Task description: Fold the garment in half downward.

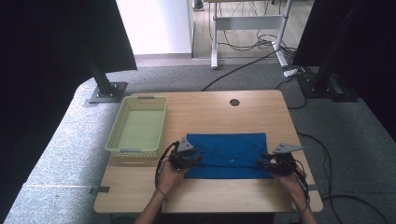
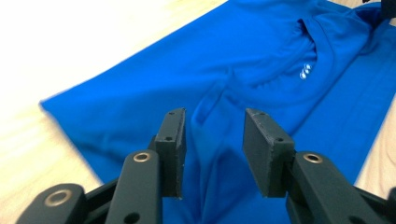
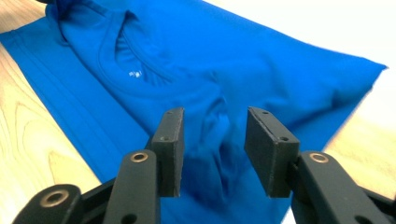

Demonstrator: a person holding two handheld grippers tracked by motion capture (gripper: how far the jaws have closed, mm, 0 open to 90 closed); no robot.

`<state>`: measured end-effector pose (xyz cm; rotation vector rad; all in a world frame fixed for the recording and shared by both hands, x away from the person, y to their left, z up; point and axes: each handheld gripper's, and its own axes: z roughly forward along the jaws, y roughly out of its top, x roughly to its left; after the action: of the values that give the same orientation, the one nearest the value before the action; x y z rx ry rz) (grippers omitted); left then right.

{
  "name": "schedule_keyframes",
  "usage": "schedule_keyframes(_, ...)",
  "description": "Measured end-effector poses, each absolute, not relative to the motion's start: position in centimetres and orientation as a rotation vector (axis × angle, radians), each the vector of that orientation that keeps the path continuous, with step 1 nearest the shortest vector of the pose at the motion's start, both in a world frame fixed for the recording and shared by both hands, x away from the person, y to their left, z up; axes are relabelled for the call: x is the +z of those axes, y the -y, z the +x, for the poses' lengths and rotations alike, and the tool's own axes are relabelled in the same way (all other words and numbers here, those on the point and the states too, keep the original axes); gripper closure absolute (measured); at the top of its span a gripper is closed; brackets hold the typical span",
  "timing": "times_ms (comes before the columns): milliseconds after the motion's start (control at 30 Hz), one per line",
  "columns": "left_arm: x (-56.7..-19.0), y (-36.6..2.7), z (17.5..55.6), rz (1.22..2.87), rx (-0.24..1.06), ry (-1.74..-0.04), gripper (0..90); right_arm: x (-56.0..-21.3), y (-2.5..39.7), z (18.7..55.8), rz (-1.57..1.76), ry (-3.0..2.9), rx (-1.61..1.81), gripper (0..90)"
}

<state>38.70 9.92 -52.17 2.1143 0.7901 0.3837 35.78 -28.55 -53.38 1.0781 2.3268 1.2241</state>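
A blue T-shirt lies folded flat on the wooden table, collar and small white logo facing up. My left gripper hovers over the shirt's left end and my right gripper over its right end. In the left gripper view the shirt spreads ahead, and the left gripper is open with a raised fold of cloth between the jaws. In the right gripper view the right gripper is open the same way over a ridge of the shirt.
A pale green plastic basket stands empty at the table's left side, close to the shirt's left edge. A dark cable hole sits near the far edge. Bare wood runs along the front edge. Cables trail on the carpet at the right.
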Motion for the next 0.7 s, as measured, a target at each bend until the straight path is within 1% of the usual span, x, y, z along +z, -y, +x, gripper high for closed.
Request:
schedule_keyframes(300,-52.5,-6.4,40.9,2.199,0.401,-0.73,54.8,-53.4,26.4,37.9,1.054,-2.358,1.184,52.7)
schedule_keyframes(467,-53.0,-5.2,41.9,2.233,0.416,-0.718,54.8,-53.6,25.2,38.9,1.044,-2.377,1.179,50.2)
schedule_keyframes(533,-53.2,-4.9,42.1,2.252,0.427,-0.71,55.5,-53.8,24.8,39.4,1.04,-2.385,1.169,48.0)
schedule_keyframes(633,-53.7,-4.5,42.4,2.283,0.445,-0.689,58.8,-54.3,24.3,40.0,1.042,-2.406,1.144,48.3)
schedule_keyframes(700,-54.0,-4.2,42.3,2.298,0.455,-0.671,62.6,-54.7,24.1,40.2,1.037,-2.425,1.117,53.3)
